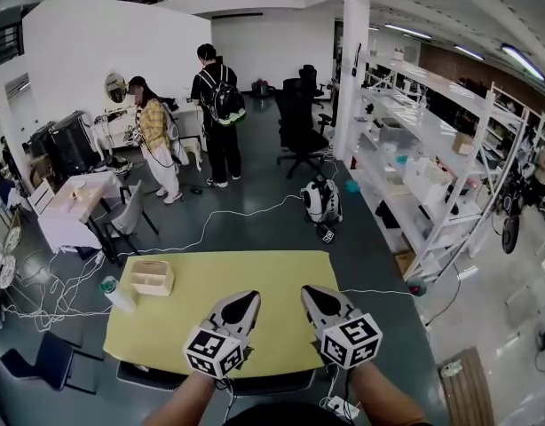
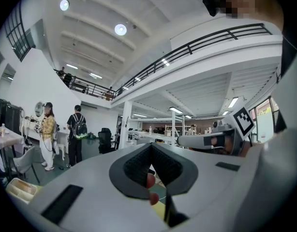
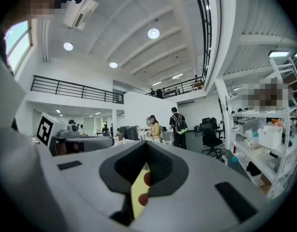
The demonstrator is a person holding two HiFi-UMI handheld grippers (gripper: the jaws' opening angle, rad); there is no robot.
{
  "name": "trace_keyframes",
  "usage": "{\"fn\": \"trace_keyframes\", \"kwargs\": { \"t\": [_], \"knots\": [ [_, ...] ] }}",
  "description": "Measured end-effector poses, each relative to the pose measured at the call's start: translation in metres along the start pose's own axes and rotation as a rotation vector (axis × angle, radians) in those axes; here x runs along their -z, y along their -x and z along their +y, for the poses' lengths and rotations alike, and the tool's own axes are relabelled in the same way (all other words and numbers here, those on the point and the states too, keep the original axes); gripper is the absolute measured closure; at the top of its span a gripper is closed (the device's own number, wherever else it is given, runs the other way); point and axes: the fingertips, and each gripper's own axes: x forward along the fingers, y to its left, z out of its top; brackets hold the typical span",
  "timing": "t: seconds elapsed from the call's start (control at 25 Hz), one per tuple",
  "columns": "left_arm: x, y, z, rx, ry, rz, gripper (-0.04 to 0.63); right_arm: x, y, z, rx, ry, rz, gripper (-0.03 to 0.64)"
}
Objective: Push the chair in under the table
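Two grippers are held side by side above the near end of one yellow table [image 1: 255, 273]. The left gripper [image 1: 244, 298] has its two jaws pressed together, with nothing between them. The right gripper [image 1: 315, 293] is closed the same way and is also empty. Both point level, out across the room, and neither touches the table or the chair.

One dark chair [image 1: 166, 380] sits at the table's near edge, right below the grippers. Only a curved strip of it shows past the tabletop.

One shallow beige tray [image 1: 152, 277] lies on the table near its left side. One bottle with a green cap [image 1: 110, 289] is at the table's left corner, just beside the tray.

Two people stand well beyond the far end of the table. One wears a yellow top [image 1: 154, 130], and the other wears black and carries a backpack [image 1: 221, 105]. One black office chair [image 1: 299, 127] stands to their right. One small white machine [image 1: 322, 201] rests on the floor between that chair and the table. A long run of white shelves [image 1: 432, 149] lines the right side of the room.
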Motion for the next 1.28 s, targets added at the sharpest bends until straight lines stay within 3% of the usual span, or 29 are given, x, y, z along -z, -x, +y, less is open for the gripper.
{"fn": "trace_keyframes", "kwargs": {
  "t": [1.28],
  "knots": [
    [0.017, -0.009, 0.017, -0.045, -0.011, 0.026, 0.586, 0.011, -0.019, -0.009, 0.001, 0.011, 0.018, 0.603]
  ]
}}
